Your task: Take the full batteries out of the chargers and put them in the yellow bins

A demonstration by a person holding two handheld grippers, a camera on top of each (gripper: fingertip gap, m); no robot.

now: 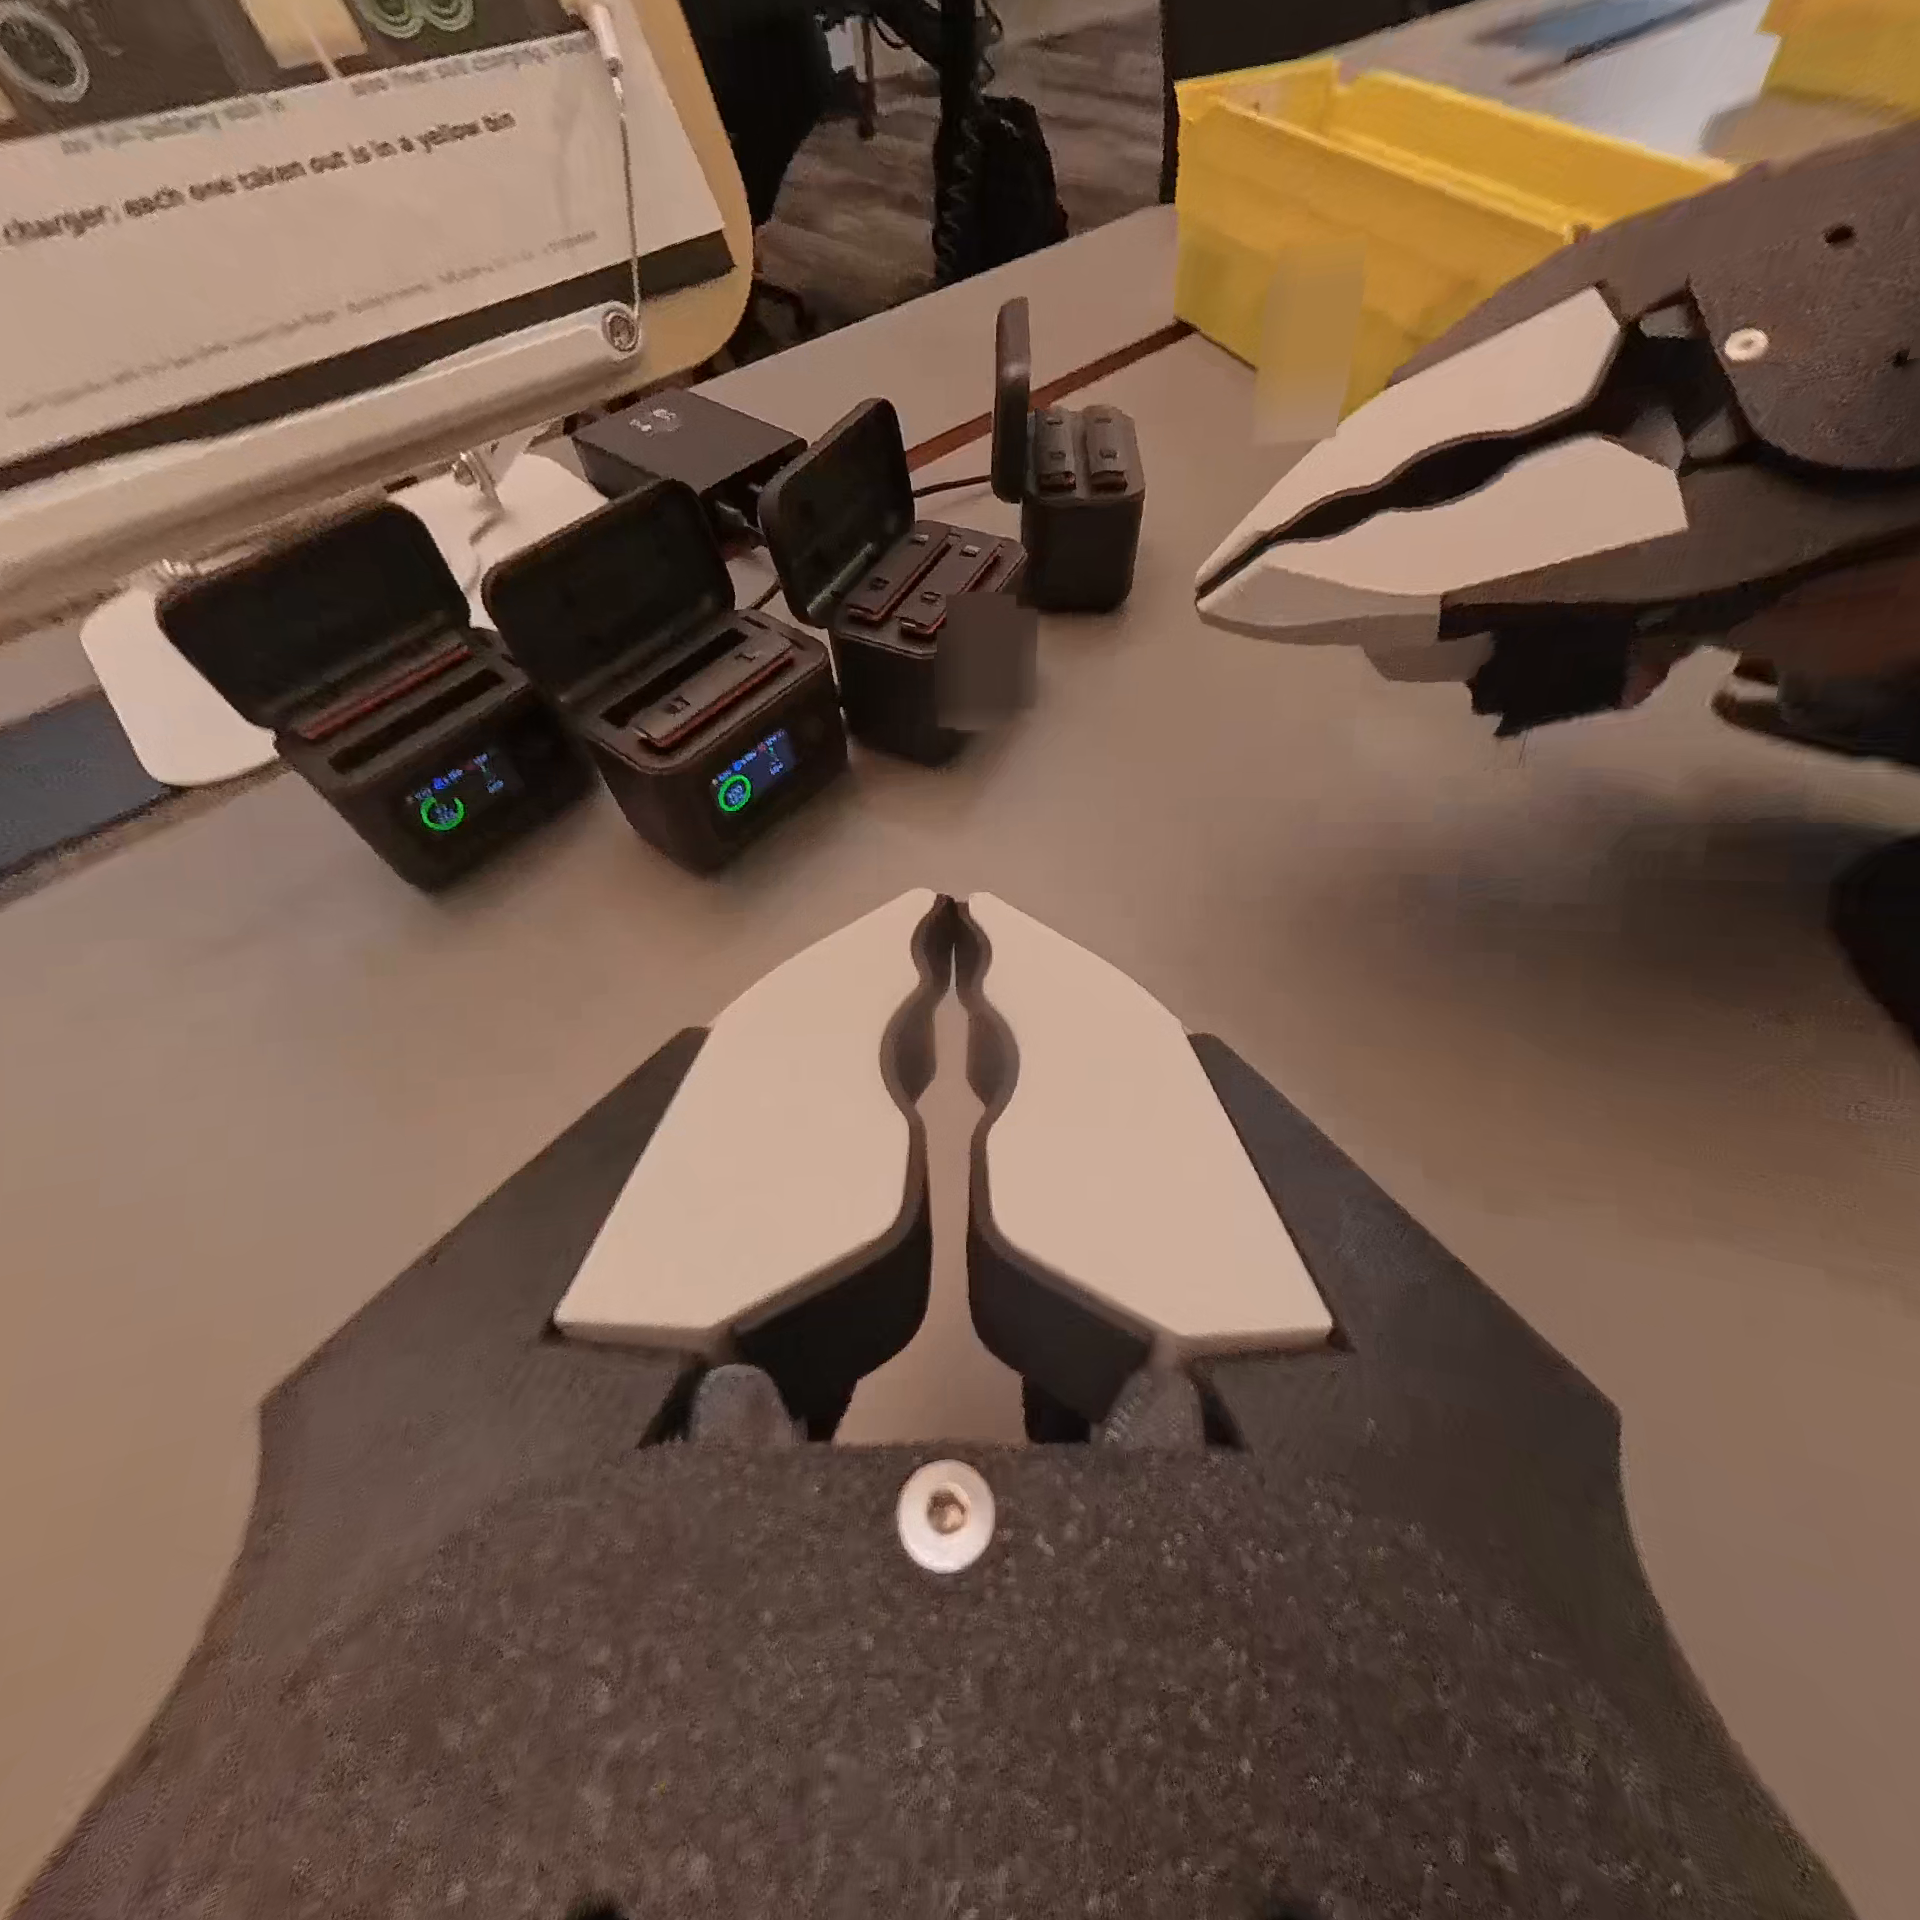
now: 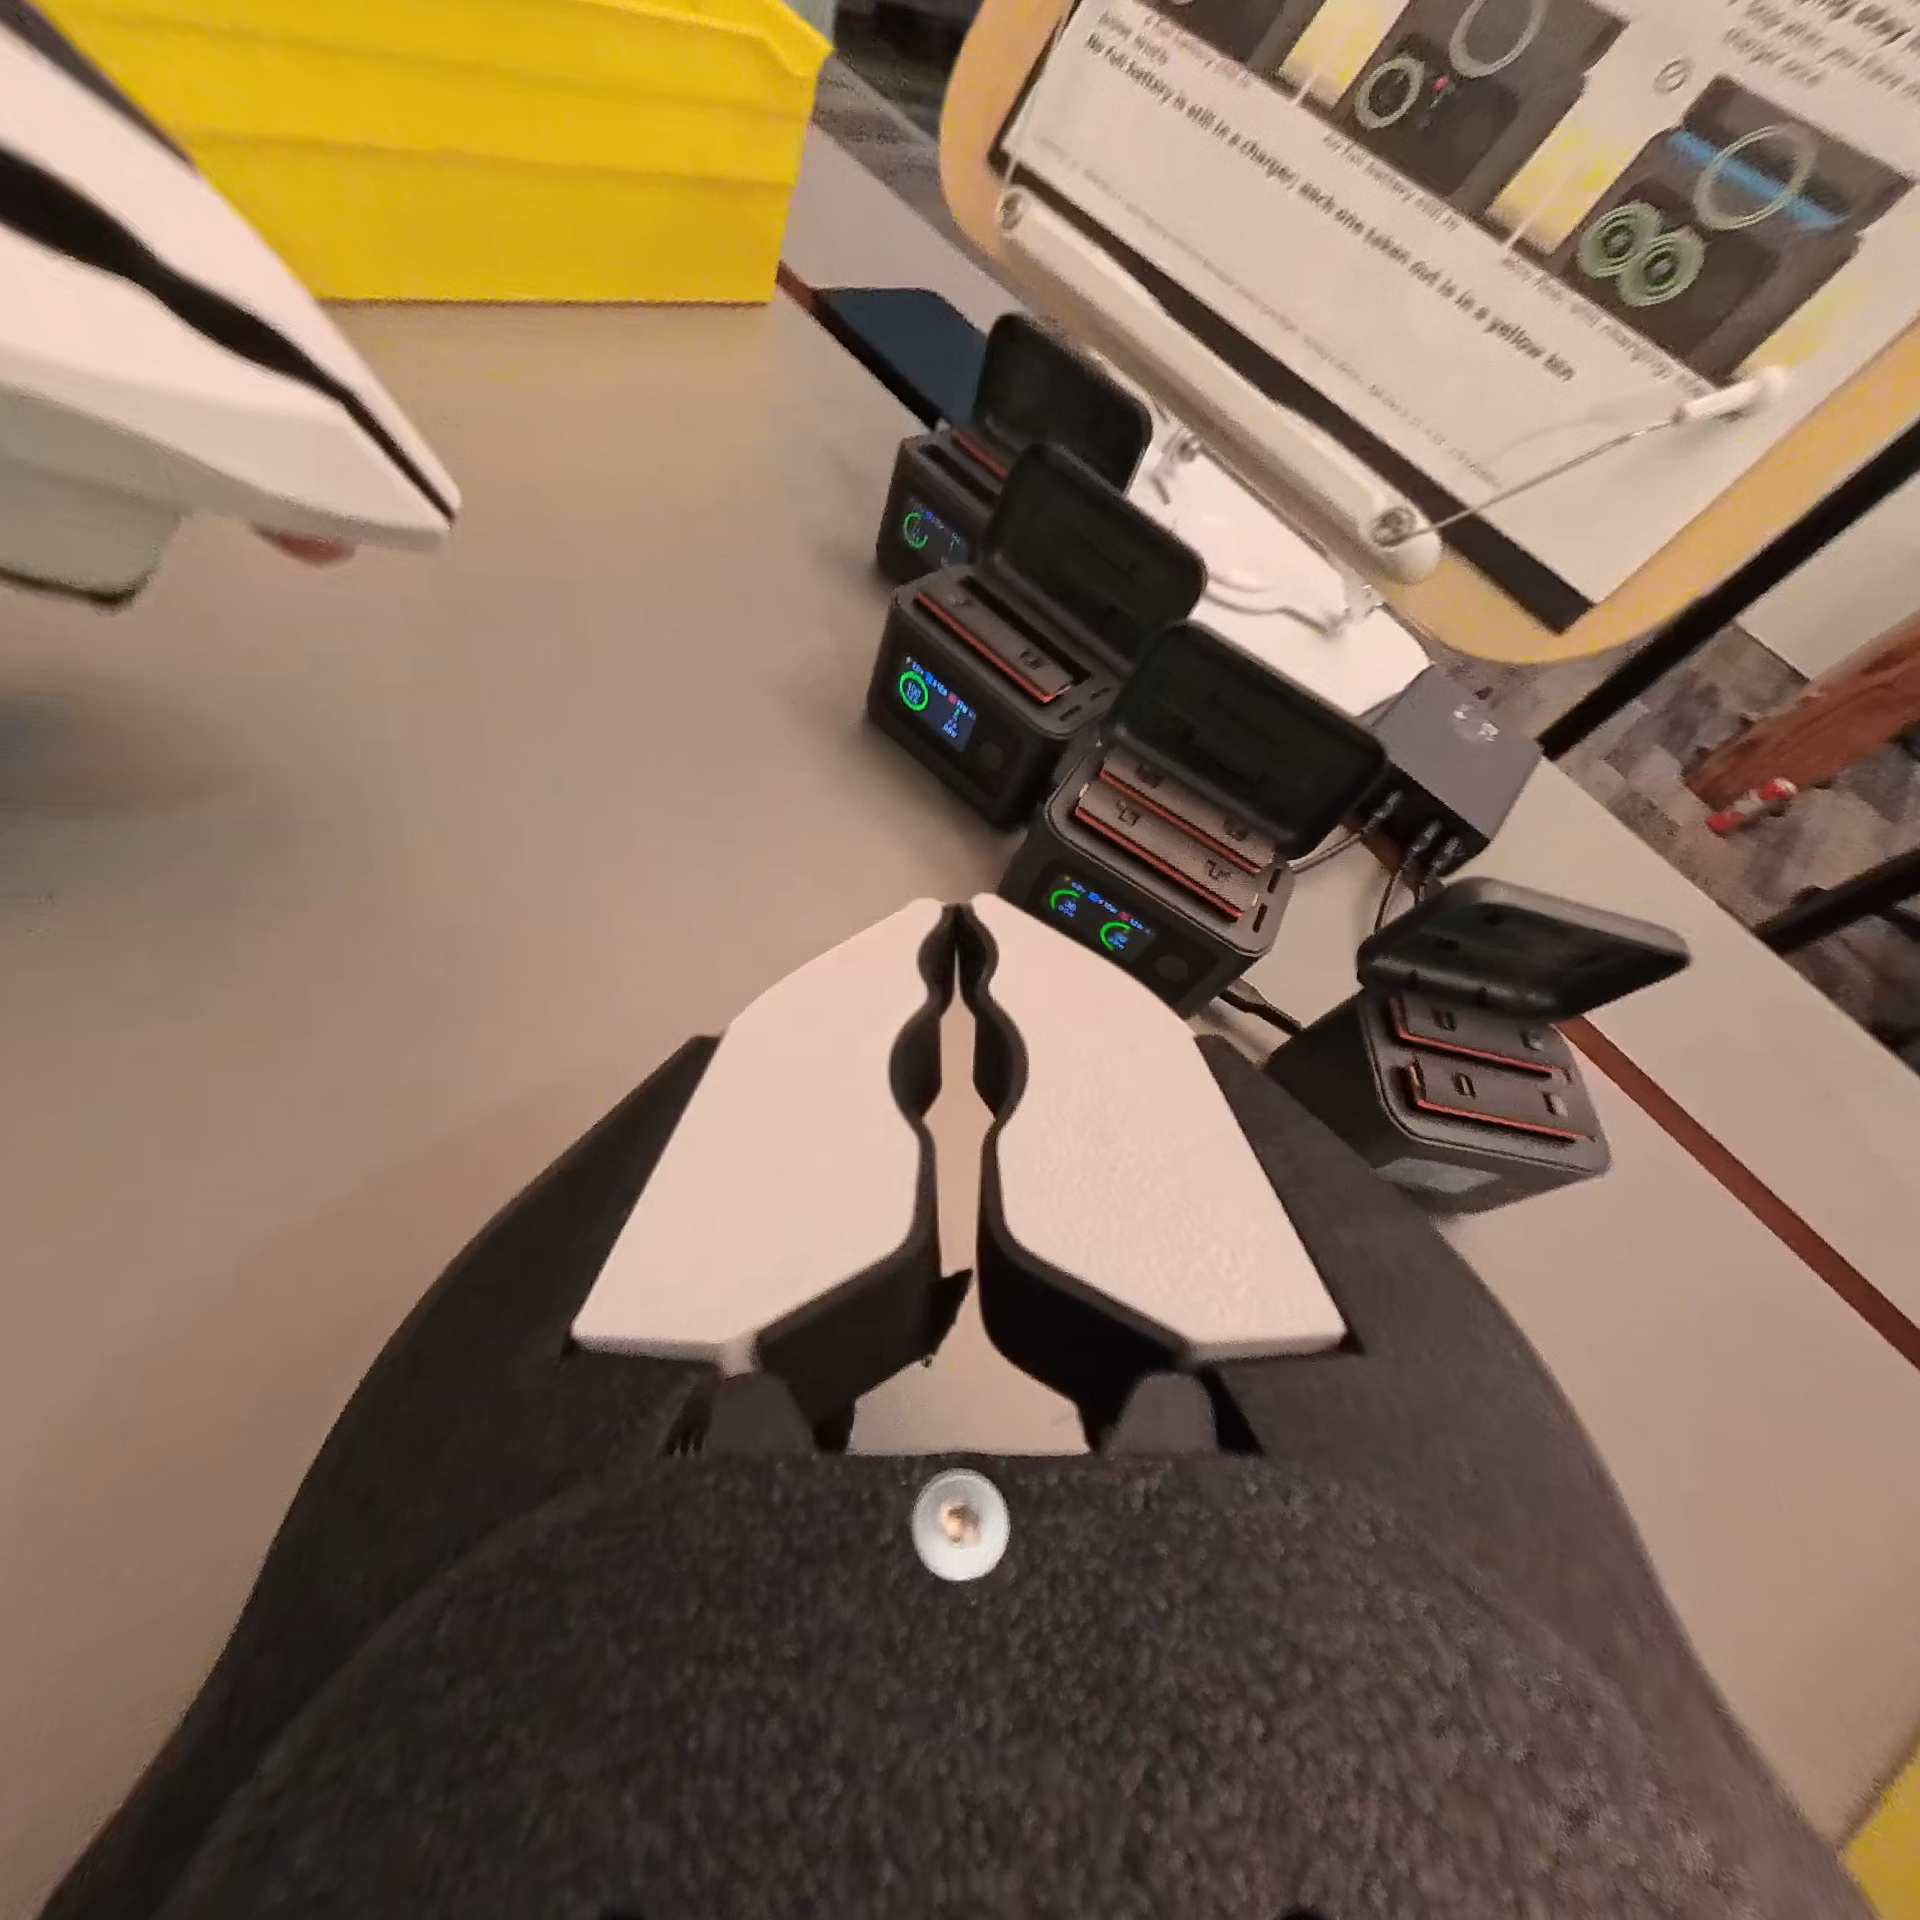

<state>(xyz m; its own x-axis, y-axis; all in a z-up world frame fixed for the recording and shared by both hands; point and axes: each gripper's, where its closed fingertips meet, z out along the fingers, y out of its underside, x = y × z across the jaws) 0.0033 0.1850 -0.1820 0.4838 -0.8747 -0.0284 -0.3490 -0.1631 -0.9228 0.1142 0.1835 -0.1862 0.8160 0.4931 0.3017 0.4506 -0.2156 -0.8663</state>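
Observation:
Several black chargers stand in a row with lids open on the grey table [image 1: 1247, 935]. In the left wrist view the nearest two [image 1: 436, 769] [image 1: 717, 748] have lit screens with green rings; two more [image 1: 914, 644] [image 1: 1081, 499] stand behind. Red-edged batteries [image 2: 1164, 842] sit in their slots. A yellow bin [image 1: 1351, 197] stands at the back right; it also shows in the right wrist view [image 2: 499, 156]. My left gripper [image 1: 951, 909] is shut and empty, above the table short of the chargers. My right gripper [image 2: 956, 914] is shut and empty, close to the third charger [image 2: 1153, 904].
A printed instruction board [image 1: 312, 229] on a white stand leans behind the chargers. A black power hub [image 2: 1455, 758] with cables sits behind them, and a dark flat device [image 2: 904, 343] lies farther back. The table edge runs along the right [image 2: 1714, 1174]. One gripper's finger ends stand about 12 cm off the other's.

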